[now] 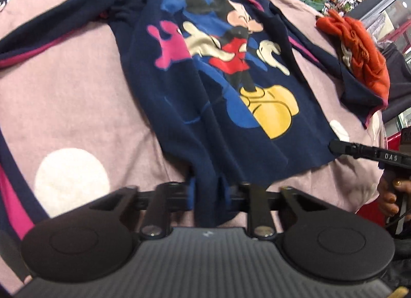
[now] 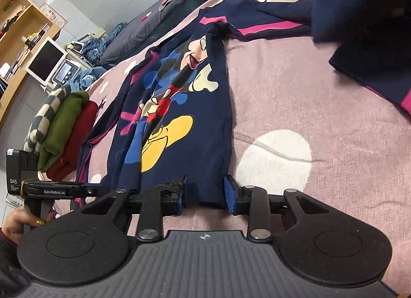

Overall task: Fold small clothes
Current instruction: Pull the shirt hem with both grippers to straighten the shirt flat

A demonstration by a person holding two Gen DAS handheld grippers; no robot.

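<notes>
A navy long-sleeved sweatshirt [image 1: 213,108] with a cartoon mouse print and pink stripes lies face up on a pink blanket [image 1: 84,87]. Its sleeves spread to both sides. My left gripper [image 1: 209,192] is at the bottom hem, shut on a bunch of the hem cloth. My right gripper [image 2: 205,192] is at the hem's other corner, its blue pads [image 2: 229,194] standing apart around a fold of the sweatshirt [image 2: 185,128]. The right gripper's tip also shows in the left wrist view [image 1: 336,147] at the hem's right corner.
A crumpled orange garment [image 1: 359,54] lies at the blanket's far right by the right sleeve. A stack of folded clothes, striped, green and red [image 2: 64,128], sits at the blanket's left edge. Grey bedding [image 2: 164,15], shelves and a monitor [image 2: 46,61] lie beyond.
</notes>
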